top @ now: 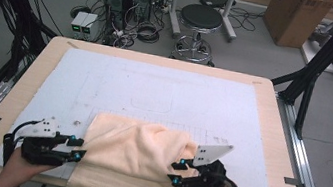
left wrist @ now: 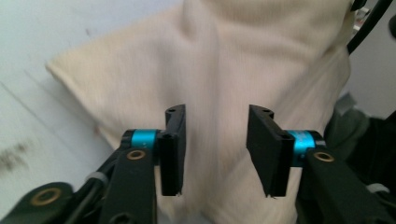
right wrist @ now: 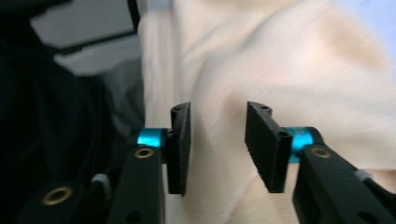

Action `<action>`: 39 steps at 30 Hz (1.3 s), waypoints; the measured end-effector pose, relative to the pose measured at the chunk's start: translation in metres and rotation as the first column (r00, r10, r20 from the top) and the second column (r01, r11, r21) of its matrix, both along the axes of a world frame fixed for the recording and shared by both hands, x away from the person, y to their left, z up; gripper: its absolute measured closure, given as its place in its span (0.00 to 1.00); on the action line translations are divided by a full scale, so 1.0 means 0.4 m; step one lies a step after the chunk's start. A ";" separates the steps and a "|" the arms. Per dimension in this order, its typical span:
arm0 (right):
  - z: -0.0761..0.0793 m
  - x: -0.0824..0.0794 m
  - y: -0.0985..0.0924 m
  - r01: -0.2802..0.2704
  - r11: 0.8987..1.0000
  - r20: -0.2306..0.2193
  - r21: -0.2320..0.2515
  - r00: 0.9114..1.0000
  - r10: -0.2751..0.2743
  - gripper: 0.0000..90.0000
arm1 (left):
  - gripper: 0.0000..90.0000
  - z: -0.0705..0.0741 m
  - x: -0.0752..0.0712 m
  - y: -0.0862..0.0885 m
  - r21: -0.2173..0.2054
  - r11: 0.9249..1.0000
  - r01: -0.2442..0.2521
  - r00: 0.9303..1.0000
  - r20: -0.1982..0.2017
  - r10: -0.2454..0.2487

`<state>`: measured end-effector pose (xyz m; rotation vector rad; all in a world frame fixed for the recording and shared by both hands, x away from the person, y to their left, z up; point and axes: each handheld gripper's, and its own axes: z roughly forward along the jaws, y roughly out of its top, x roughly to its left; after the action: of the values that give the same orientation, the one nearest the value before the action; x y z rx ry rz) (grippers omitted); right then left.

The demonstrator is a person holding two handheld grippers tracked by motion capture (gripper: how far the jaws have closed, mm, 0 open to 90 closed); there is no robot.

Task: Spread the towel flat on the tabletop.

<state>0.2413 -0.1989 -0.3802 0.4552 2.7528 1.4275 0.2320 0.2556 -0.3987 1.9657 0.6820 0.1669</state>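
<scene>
Meanwhile, a cream towel (top: 136, 162) lies rumpled at the six o'clock edge of a white foam board (top: 164, 93) on a wooden table (top: 24, 81), its near hem hanging over the front lip. The left gripper (top: 78, 149) sits at the cloth's nine o'clock side and the right gripper (top: 175, 171) at its three o'clock side; in both gripper views the black jaws stand apart with nothing pinched, fabric only behind the gap. With no hold on either side, the overhanging hem could drag the towel off the board toward the person's lap, judging by how much hangs free. A fresh pinch into this bunched pile risks catching several layers at once, or only a loose ridge, leaving a crooked fold. The two hands closing at unequal depths would likely skew the cloth toward one corner
</scene>
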 end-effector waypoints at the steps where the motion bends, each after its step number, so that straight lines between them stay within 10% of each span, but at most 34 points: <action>1: 0.000 0.000 0.000 0.000 1.000 0.000 0.000 1.000 0.000 0.65 | 0.62 0.013 0.012 -0.004 -0.008 1.000 -0.002 1.000 0.020 0.002; 9: 0.021 0.124 -0.046 0.206 0.978 0.054 -0.002 0.977 -0.206 0.56 | 0.56 0.015 0.142 -0.074 0.031 0.994 -0.104 0.989 0.112 0.100; 18: -0.082 0.261 0.017 0.238 0.964 -0.015 -0.117 0.970 -0.241 0.51 | 0.54 -0.077 0.254 -0.101 0.170 0.979 -0.111 0.992 -0.044 0.120; 21: -0.111 0.280 0.023 0.195 0.968 -0.083 -0.157 0.974 -0.210 0.70 | 0.72 -0.085 0.258 -0.102 0.171 0.982 -0.079 0.993 -0.069 0.092; 24: -0.101 0.274 0.023 0.181 0.971 -0.057 -0.158 0.980 -0.192 0.86 | 0.99 -0.076 0.251 -0.105 0.182 0.979 -0.089 0.995 -0.035 0.097; 29: -0.041 0.252 0.001 0.216 0.968 0.036 -0.125 0.976 -0.213 0.87 | 0.99 -0.044 0.234 -0.094 0.130 0.983 -0.131 0.991 0.019 0.130; 32: 0.011 0.240 -0.020 0.239 0.968 0.105 -0.076 0.967 -0.231 0.86 | 0.99 -0.026 0.227 -0.084 0.070 0.986 -0.150 0.989 0.020 0.149; 37: 0.087 0.199 -0.046 0.244 0.969 0.287 0.034 0.926 -0.244 0.86 | 0.99 -0.034 0.224 -0.089 0.108 0.985 -0.136 0.991 0.012 0.136; 39: 0.085 0.184 -0.052 0.250 0.968 0.291 0.011 0.925 -0.242 0.86 | 0.99 -0.039 0.218 -0.090 0.112 0.986 -0.120 0.993 0.003 0.121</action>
<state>0.3150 -0.2198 -0.3463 0.5215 2.3841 1.2805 0.3193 0.2197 -0.4142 2.0328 0.8097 0.2813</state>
